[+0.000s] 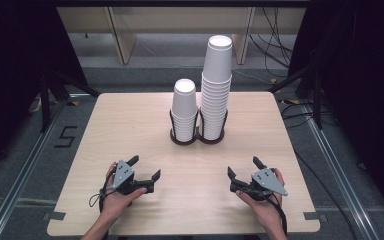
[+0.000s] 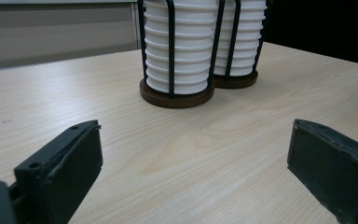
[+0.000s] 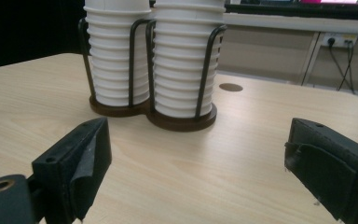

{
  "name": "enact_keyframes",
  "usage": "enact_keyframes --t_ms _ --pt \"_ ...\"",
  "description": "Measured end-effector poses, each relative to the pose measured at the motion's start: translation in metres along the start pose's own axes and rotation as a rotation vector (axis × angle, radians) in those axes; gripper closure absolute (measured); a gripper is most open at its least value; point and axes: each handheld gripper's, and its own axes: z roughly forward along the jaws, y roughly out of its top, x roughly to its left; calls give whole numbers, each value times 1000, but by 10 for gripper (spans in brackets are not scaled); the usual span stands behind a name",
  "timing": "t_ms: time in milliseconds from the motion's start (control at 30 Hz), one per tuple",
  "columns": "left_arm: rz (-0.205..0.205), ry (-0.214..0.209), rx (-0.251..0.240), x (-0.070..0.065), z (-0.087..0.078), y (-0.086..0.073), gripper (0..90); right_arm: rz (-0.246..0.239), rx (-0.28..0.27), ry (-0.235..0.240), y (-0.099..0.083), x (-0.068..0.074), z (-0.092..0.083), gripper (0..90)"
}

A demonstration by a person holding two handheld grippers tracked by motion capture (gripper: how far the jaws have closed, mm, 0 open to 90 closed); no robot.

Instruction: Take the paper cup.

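Observation:
Two stacks of white paper cups stand in a dark wire holder (image 1: 198,137) at the table's middle: a short stack (image 1: 184,110) on the left and a tall stack (image 1: 215,85) on the right. My left gripper (image 1: 144,167) rests near the front left of the table, held by a hand, jaws wide apart with nothing between them. My right gripper (image 1: 243,167) sits near the front right, also open and empty. Both point toward the cups. In the left gripper view the short stack (image 2: 177,46) is nearer; in the right gripper view the tall stack (image 3: 184,60) is nearer.
The light wooden table (image 1: 130,125) has bare surface between the grippers and the holder. A small round hole (image 3: 230,87) lies in the tabletop behind the holder. Cables (image 1: 275,45) and dark stands lie on the floor beyond the table.

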Motion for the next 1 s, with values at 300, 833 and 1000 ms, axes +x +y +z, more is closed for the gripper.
enact_keyframes --t_ms 300,833,1000 --pt "18 -14 -4 -1 4 8 41 -10 -7 -41 5 -7 -5 82" --pt "128 -98 -96 -13 42 98 42 -17 -38 -63 19 -17 4 75" --pt "166 -123 -112 -19 60 144 42 7 -61 -28 27 -15 9 74"
